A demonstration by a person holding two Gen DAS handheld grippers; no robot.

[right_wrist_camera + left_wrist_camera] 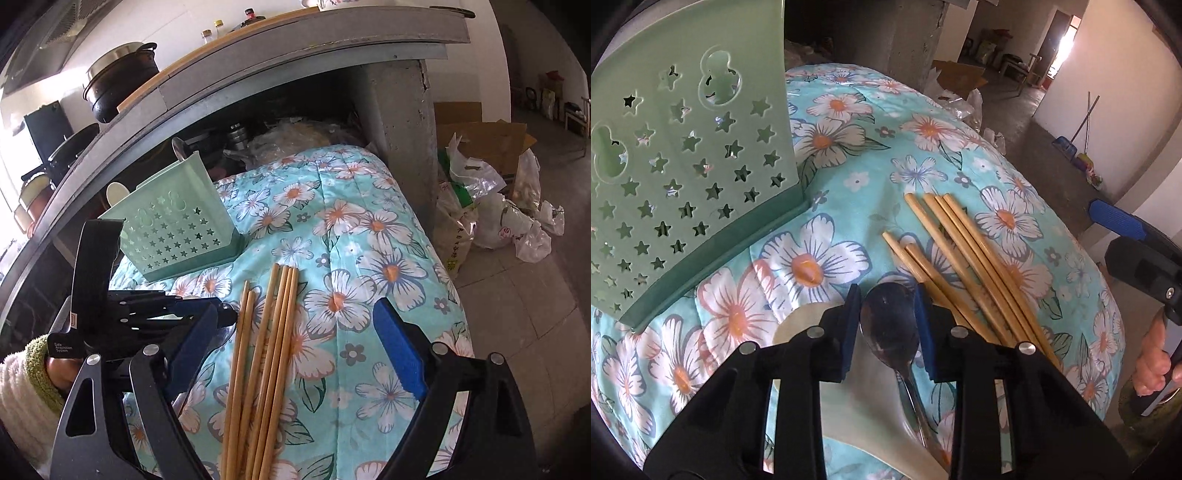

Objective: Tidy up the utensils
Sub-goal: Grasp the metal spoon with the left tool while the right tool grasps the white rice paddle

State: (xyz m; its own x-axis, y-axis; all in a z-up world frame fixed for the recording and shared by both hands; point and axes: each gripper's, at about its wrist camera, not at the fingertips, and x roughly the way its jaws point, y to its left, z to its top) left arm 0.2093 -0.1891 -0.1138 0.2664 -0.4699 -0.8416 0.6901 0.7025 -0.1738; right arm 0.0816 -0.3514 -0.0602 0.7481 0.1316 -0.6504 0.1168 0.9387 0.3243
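A metal spoon [890, 325] lies on a cream flat utensil [809, 325] on the floral cloth [827, 184]. My left gripper [888, 295] is shut on the spoon's bowl, one blue pad at each edge. Several bamboo chopsticks [964, 251] lie side by side just right of it. The green star-pierced utensil holder [683, 166] stands at the far left. In the right wrist view my right gripper [295, 314] hangs open over the chopsticks [266, 350], which run between its fingers untouched. The holder [173, 229] has a metal spoon and a cream spoon standing in it.
A concrete counter [399, 122] with a dark recess stands behind the table, with pots [118, 81] on top. Plastic bags [517, 221] and a cardboard box [480, 136] sit on the floor to the right. The cloth falls away at the right edge. A hand [1156, 358] holds the right gripper.
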